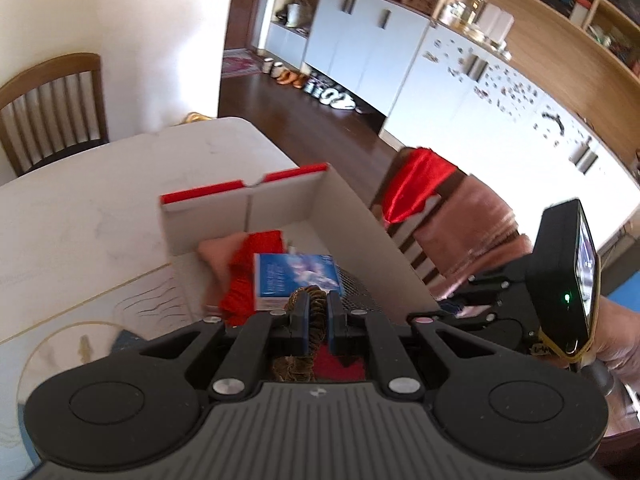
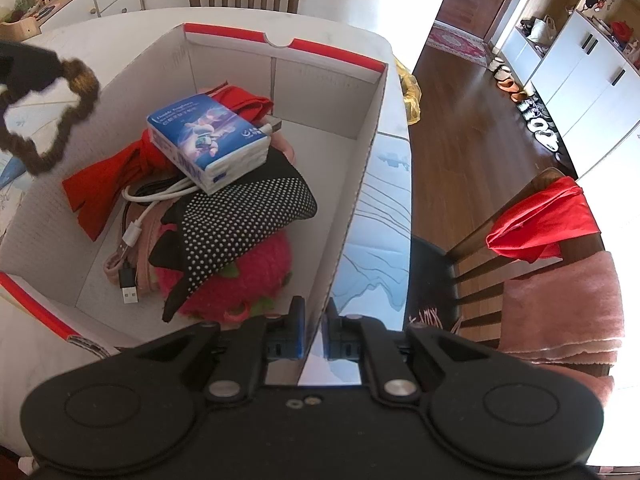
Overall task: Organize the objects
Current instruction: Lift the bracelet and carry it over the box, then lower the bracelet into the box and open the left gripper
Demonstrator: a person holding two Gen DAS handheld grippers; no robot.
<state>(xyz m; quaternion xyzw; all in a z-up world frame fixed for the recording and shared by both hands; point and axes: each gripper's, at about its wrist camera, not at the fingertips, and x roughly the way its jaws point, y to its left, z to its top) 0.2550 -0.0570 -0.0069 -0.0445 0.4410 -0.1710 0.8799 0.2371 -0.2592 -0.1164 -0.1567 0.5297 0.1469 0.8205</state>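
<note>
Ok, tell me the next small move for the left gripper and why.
Probably carry the brown scrunchie over the box and open. The left gripper is shut on it just outside the box's left wall, while the right gripper pinches the right wall, steadying it.

Lighting: strong daylight, both views. Glare: white glossy cabinet fronts point(image 1: 472, 92) at right of the left wrist view blown out; white marble-look tabletop point(image 2: 348, 32) washed pale along the top of the right wrist view. Shadow: interior of the white cardboard box with red rim point(image 2: 280, 80) shaded at its left wall. Blur: motion smear on the brown fuzzy hair-tie loop point(image 2: 60, 120), upper left. Distortion: heavy fisheye bending at edges, dark corners.
</note>
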